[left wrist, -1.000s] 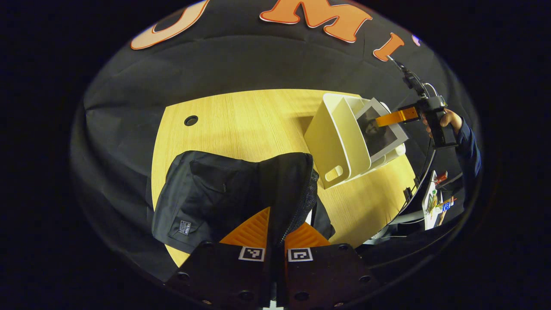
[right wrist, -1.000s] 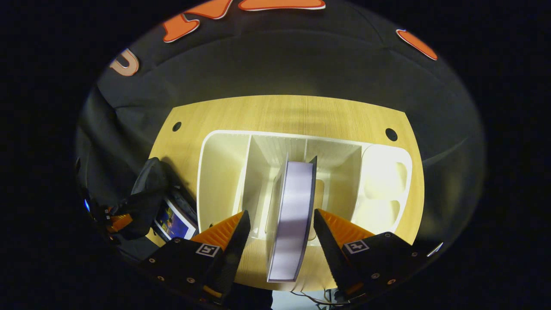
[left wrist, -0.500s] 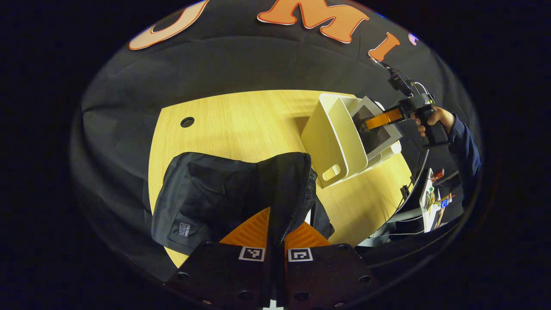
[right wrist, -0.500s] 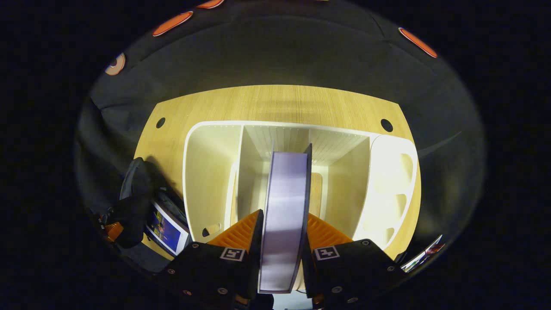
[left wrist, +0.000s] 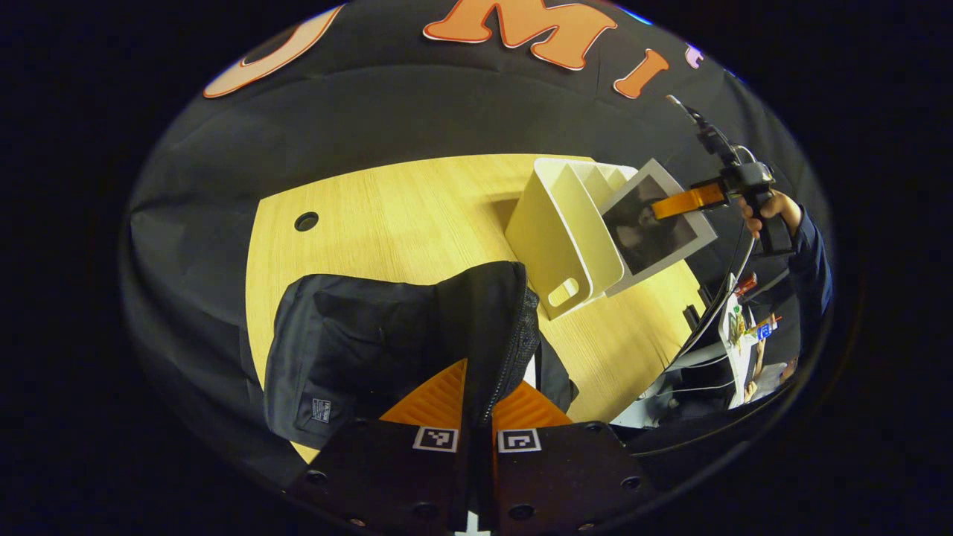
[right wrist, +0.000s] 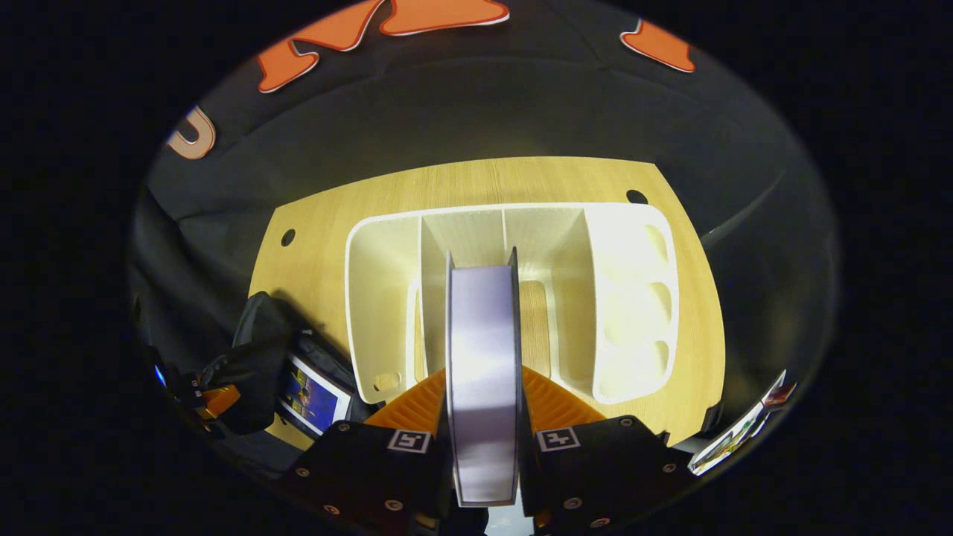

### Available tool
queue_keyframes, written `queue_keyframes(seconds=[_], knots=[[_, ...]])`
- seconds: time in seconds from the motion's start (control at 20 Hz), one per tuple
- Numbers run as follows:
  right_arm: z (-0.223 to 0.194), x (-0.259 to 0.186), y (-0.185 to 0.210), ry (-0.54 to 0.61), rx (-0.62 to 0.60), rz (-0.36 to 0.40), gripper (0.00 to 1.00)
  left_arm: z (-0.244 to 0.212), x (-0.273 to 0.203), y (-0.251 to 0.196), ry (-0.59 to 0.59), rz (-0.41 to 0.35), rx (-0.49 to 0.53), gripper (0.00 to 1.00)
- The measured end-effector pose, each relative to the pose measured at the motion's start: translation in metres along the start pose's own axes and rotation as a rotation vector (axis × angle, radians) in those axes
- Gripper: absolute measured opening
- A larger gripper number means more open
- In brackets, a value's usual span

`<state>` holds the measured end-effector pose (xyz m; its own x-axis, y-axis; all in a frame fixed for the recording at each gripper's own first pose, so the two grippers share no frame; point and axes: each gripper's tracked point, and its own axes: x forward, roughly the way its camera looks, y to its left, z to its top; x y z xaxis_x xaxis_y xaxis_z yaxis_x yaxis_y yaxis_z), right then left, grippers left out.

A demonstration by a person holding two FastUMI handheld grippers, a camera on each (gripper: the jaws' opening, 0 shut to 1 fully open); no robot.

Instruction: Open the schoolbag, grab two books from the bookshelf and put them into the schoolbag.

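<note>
Right claw (right wrist: 484, 439): both fingers are pressed against the two covers of the book (right wrist: 482, 372), which stands edge-on at lower centre of the right gripper view, page block facing the camera. In the left gripper view the same claw (left wrist: 657, 214) sits at upper right, gripping the book (left wrist: 655, 227) near one corner, with a hand (left wrist: 774, 212) on the handle behind it. The book is raised most of the way out of the bookshelf (right wrist: 618, 298), a white divided rack at centre frame on the desk (right wrist: 476, 182); whether its lower edge is free of the dividers cannot be told

Left claw (left wrist: 476, 413): fingers close together at lower centre of the left gripper view, clamped on the zipper edge of the schoolbag (left wrist: 372, 335), holding the mouth up. The schoolbag lies at lower left of the desk (left wrist: 387, 216), just beside the bookshelf (left wrist: 558, 231). In the right gripper view the schoolbag (right wrist: 257, 350) appears at lower left with a first book (right wrist: 313, 398) showing in its mouth

Handling judgement: the gripped book appears thick and stiff, likely fairly heavy; a corner hold lets it swing, so firm pressure on both covers near the spine is advisable. Glossy covers could slip. The schoolbag fabric is soft and will collapse if released; its rim should be held taut until the second book is inside
</note>
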<state>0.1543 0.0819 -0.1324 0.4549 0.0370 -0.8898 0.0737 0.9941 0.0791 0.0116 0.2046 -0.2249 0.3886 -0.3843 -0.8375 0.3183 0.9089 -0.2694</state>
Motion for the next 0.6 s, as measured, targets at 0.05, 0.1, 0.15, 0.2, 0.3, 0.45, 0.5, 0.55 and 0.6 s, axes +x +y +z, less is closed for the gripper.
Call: queue_keyframes(seconds=[0.05, 0.1, 0.15, 0.2, 0.3, 0.45, 0.5, 0.55, 0.6], knots=[[-0.008, -0.008, 0.0, -0.009, 0.022, 0.008, 0.37, -0.002, 0.001, 0.0, 0.0, -0.009, 0.005, 0.06], [-0.014, -0.015, 0.001, -0.017, 0.052, 0.011, 0.37, -0.001, 0.003, -0.001, 0.002, -0.019, 0.015, 0.06], [-0.021, -0.021, 0.001, -0.024, 0.07, 0.016, 0.37, 0.0, 0.003, -0.001, 0.003, -0.026, 0.021, 0.06], [-0.027, -0.027, 0.001, -0.031, 0.086, 0.015, 0.37, 0.0, 0.003, -0.001, 0.005, -0.035, 0.034, 0.06], [-0.041, -0.037, -0.001, -0.041, 0.12, 0.008, 0.37, -0.001, 0.004, -0.002, 0.009, -0.052, 0.053, 0.06], [-0.071, -0.051, 0.0, -0.051, 0.178, 0.01, 0.37, -0.001, 0.005, -0.001, 0.013, -0.069, 0.08, 0.06], [-0.081, -0.055, 0.002, -0.054, 0.2, 0.013, 0.37, -0.001, 0.005, -0.001, 0.017, -0.076, 0.089, 0.06], [-0.091, -0.059, 0.002, -0.059, 0.224, 0.021, 0.37, -0.001, 0.006, -0.002, 0.018, -0.082, 0.102, 0.06], [-0.099, -0.061, 0.002, -0.063, 0.26, 0.033, 0.37, -0.001, 0.006, -0.003, 0.023, -0.089, 0.116, 0.06]])
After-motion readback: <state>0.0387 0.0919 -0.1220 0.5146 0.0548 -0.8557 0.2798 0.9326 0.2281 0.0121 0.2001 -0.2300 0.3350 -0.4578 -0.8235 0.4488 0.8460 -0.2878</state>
